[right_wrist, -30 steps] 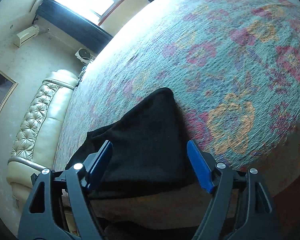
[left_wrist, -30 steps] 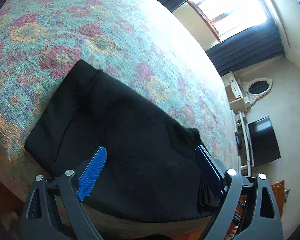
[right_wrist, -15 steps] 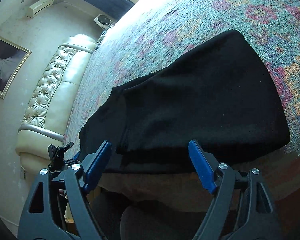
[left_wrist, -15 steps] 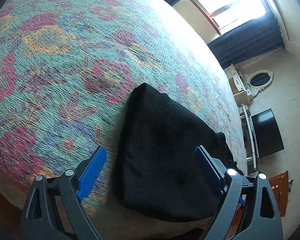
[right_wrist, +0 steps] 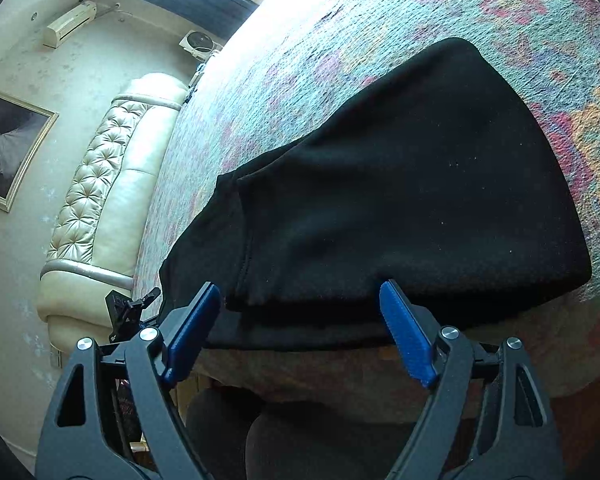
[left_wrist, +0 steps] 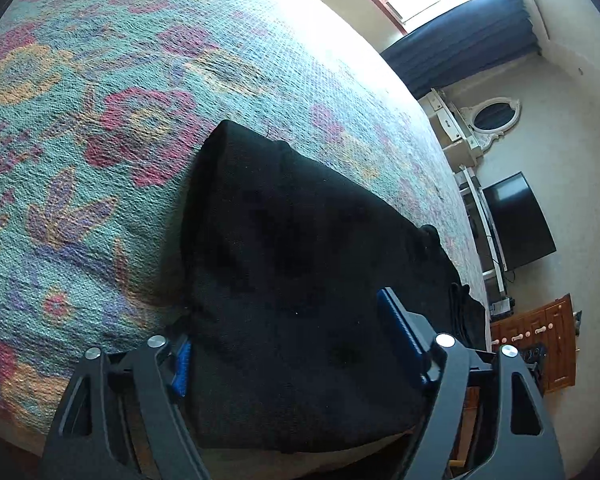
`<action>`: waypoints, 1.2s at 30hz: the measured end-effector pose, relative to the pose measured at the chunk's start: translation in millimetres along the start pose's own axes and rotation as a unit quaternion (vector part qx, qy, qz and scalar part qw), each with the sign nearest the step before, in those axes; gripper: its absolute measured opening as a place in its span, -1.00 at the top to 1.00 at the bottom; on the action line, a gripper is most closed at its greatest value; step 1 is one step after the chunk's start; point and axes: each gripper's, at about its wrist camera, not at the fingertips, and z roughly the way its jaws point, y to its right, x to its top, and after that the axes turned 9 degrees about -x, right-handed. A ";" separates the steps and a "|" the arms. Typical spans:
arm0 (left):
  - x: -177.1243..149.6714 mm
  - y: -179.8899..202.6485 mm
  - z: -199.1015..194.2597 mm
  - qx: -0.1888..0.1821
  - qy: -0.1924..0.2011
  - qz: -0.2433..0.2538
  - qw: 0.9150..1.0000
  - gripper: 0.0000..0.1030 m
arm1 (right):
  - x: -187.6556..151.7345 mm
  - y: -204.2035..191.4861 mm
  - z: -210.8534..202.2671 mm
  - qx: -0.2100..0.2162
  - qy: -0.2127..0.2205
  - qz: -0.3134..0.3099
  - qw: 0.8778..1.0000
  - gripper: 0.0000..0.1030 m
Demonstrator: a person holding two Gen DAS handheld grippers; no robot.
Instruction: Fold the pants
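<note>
From the left wrist, the left claw (left_wrist: 288, 344) has just been closing around the near corner of the folded black pants (left_wrist: 300, 240) on the bed (left_wrist: 100, 80), whether gripping I cannot tell. From the right wrist, the right claw (right_wrist: 300, 320) is open at the pants' near edge.

The pants (left_wrist: 300, 264) lie on the bed (left_wrist: 148, 92), at its near edge, lower centre of the frame. A television (left_wrist: 518, 220) stands at right in the left wrist view. A sofa (right_wrist: 112, 184) sits at left in the right wrist view.

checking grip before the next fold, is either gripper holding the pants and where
The left gripper, jaws just closing, straddles the black pants at their near corner; whether the pads pinch cannot be told. The right gripper is open, holding nothing.
</note>
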 end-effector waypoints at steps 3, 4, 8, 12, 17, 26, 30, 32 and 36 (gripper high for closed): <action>-0.7 -12.2 -3.7 0.001 -0.001 -0.038 0.999 0.50 | 3.0 6.4 1.5 0.006 -0.001 0.010 1.000 -0.61; -3.3 -11.7 -4.5 -0.002 0.000 -0.041 0.999 0.64 | 2.8 7.5 1.8 0.008 0.000 0.014 1.000 -0.61; 4.3 20.3 -8.7 0.028 0.002 -0.003 1.000 0.68 | 3.3 12.6 0.1 0.015 0.001 0.025 1.000 -0.61; 6.6 91.4 -18.0 -0.015 0.026 0.056 0.998 0.68 | 3.3 12.9 -2.0 0.011 0.006 0.026 1.000 -0.61; -5.4 197.1 13.1 -0.052 0.007 0.142 0.989 0.68 | 1.5 8.7 -8.6 0.008 0.017 0.023 1.000 -0.61; -59.1 300.7 151.9 -0.048 -0.094 0.214 0.971 0.68 | 3.1 6.1 -25.9 0.002 0.059 0.021 0.998 -0.61; -85.5 304.1 214.3 -0.008 -0.142 0.213 0.967 0.68 | 6.6 14.0 -30.7 -0.001 0.070 0.035 0.997 -0.61; -98.7 298.7 234.8 0.012 -0.169 0.203 0.964 0.59 | 7.1 18.2 -31.0 0.001 0.070 0.044 0.997 -0.61; -107.4 295.1 238.6 0.000 -0.179 0.174 0.968 0.27 | 8.4 22.3 -32.7 0.011 0.072 0.053 0.996 -0.61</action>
